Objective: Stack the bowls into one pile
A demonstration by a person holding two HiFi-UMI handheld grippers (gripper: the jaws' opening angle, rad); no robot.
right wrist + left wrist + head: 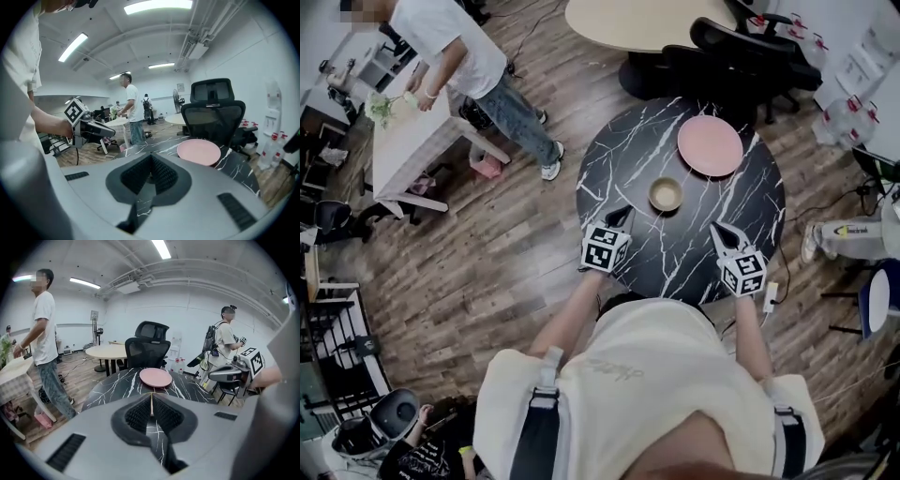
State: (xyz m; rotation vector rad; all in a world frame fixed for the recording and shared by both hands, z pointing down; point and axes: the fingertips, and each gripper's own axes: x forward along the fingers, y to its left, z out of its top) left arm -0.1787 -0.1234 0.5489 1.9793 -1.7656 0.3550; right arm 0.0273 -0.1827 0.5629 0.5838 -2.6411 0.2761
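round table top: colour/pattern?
Black with white marble-like veining; the table shows best in the head view.

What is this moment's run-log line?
left gripper: shut, empty; right gripper: shut, empty; small tan bowl: on round black marble table; pink plate: beyond bowl

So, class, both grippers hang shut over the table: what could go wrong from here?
The left gripper and right gripper are shut and empty; reaching like that may shove the bowl instead of gripping it. The pink plate lies just beyond, so a shoved bowl could hit it.
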